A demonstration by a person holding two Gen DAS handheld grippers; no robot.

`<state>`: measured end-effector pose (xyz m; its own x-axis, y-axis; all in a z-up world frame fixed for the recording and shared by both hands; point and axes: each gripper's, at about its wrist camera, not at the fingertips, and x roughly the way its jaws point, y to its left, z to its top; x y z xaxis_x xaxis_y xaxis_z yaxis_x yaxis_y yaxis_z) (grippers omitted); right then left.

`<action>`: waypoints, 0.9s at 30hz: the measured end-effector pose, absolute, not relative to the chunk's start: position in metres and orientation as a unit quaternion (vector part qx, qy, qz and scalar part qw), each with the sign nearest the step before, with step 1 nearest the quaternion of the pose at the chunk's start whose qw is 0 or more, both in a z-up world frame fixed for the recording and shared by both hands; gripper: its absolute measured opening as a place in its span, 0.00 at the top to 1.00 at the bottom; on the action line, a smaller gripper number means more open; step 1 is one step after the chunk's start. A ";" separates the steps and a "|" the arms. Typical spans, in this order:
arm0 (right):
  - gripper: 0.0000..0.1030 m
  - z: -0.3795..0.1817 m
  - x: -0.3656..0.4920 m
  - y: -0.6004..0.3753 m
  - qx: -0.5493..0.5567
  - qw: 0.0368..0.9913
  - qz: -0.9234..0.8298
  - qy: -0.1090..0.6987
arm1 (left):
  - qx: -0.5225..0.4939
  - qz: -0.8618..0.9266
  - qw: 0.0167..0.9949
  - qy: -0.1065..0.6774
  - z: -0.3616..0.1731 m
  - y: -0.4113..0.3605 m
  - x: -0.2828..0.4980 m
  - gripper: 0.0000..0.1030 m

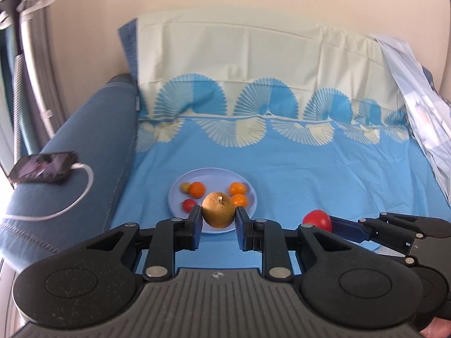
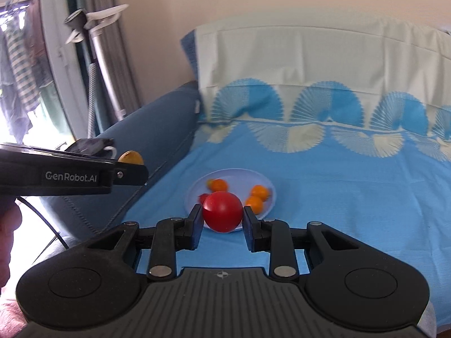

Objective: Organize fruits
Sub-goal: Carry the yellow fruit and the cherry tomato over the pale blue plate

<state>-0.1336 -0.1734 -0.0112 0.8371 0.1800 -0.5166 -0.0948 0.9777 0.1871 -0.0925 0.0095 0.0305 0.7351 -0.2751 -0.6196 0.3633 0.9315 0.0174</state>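
My left gripper point(image 1: 218, 219) is shut on a brown-gold round fruit point(image 1: 218, 209), held in the air in front of a pale blue plate point(image 1: 251, 207). On the plate lie three orange citrus fruits point(image 1: 196, 189), a small red fruit point(image 1: 188, 204) and a small yellowish one point(image 1: 184, 187). My right gripper point(image 2: 222, 219) is shut on a red tomato point(image 2: 222, 211), also above the near side of the plate point(image 2: 267, 188). In the left wrist view that tomato point(image 1: 317, 219) and right gripper show at the right. The left gripper's side, with the brown fruit point(image 2: 130, 157), shows at the left of the right wrist view.
A blue sheet point(image 1: 310, 174) with fan patterns covers the sofa seat. A phone point(image 1: 42, 167) with a white cable lies on the blue armrest point(image 1: 84, 140) at the left. A crumpled pale cloth point(image 1: 417, 98) hangs at the right. A white stand point(image 1: 25, 42) is by the curtain.
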 end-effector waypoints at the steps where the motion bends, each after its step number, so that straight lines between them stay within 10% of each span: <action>1: 0.70 -0.009 -0.135 -0.167 0.070 0.956 0.076 0.275 | 0.065 -0.169 0.930 0.319 0.031 0.016 -0.095 0.74; 27: 0.70 -0.014 -0.111 -0.124 0.032 0.951 0.071 0.298 | 0.027 -0.146 0.934 0.324 0.021 0.043 -0.052 0.74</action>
<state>-0.1109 -0.1237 -0.0143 0.8124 0.1537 -0.5625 -0.1159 0.9879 0.1026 -0.0521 0.0432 0.0214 0.7472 -0.2548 -0.6138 0.2899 0.9561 -0.0440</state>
